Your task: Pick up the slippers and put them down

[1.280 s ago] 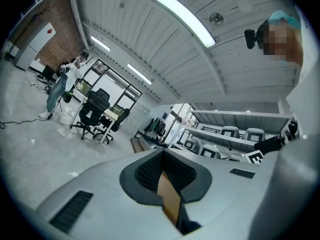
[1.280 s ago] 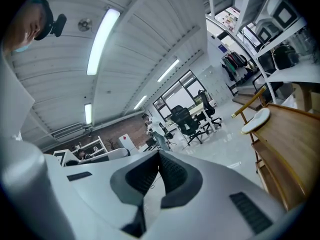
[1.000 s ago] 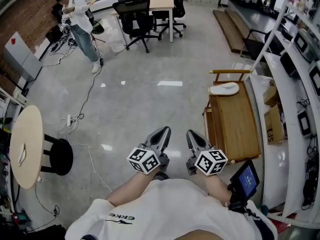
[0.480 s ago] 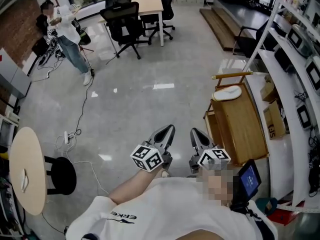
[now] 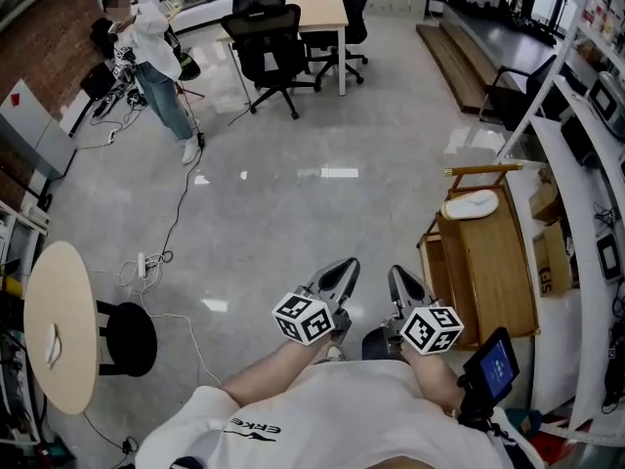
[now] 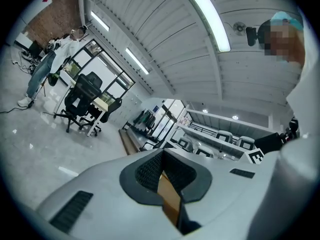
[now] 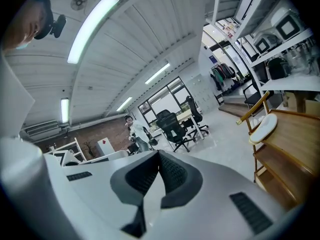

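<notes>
**Listener:** What is nearest to you?

**Onlooker:** A person in a white shirt holds two grippers close to the chest. The left gripper (image 5: 344, 270) has its jaws pressed together with nothing between them. The right gripper (image 5: 399, 281) is the same, with its pads meeting on air. A small lit screen (image 5: 493, 363) sits at the person's right side.

**Listener:** And the slippers?

**Onlooker:** I can find only one. The pale slipper (image 5: 471, 204) lies flat on the top of a wooden rack (image 5: 498, 281) ahead and to the right, at its far end. It sits just beside a wooden rail (image 5: 482, 170) and well apart from both grippers.

**Listener:** How would it handle?

**Onlooker:** It looks light and soft, so it is likely to bend in a pinch. I would take the side rim or heel edge, closing on sole and upper together. The rail crowds the far end, so the near edge seems easier.

**Listener:** Any containers?

**Onlooker:** Two cardboard boxes (image 5: 552, 276) stand on the white shelving right of the rack, and I cannot see into them. The part of the rack's lower shelves that is in view shows only bare wood.

**Listener:** Farther off?

**Onlooker:** To the left are a round table (image 5: 57, 320) and a black stool (image 5: 127, 338). Beyond the grey floor are office chairs (image 5: 269, 39), a desk, and another person (image 5: 156, 57).
</notes>
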Demonstrator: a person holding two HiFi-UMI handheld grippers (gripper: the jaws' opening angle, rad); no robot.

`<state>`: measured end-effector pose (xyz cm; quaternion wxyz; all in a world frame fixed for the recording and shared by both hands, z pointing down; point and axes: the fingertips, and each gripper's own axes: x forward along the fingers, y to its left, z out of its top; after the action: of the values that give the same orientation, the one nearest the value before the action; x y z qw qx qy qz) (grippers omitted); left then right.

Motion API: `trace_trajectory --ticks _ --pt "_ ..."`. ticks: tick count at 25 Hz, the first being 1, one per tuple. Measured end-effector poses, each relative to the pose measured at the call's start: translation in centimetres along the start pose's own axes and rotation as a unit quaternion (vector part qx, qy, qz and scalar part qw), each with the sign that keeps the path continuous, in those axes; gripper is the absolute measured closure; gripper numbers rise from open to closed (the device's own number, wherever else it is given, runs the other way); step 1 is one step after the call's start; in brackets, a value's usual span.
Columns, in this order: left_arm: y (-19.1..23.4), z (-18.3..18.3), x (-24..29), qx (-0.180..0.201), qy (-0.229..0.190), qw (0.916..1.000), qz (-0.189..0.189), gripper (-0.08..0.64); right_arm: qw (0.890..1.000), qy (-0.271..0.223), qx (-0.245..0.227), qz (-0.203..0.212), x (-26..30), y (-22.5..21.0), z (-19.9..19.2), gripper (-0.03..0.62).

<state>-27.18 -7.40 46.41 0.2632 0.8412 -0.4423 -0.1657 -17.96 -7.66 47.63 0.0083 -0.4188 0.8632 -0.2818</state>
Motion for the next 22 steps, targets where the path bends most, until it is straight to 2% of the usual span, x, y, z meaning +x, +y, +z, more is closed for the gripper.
trace_trajectory --ticks 9,22 --pt "1.8 1.4 5.6 0.004 -0.003 0.9999 0.015 0.557 1.0 0.005 -0.005 0.023 3.6 -3.3 3.8 0.588" --pt "3.4 0.6 15.3 -0.002 0.023 0.9996 0.017 0.557 1.0 0.005 0.009 0.011 6.8 -10.8 8.4 0.588"
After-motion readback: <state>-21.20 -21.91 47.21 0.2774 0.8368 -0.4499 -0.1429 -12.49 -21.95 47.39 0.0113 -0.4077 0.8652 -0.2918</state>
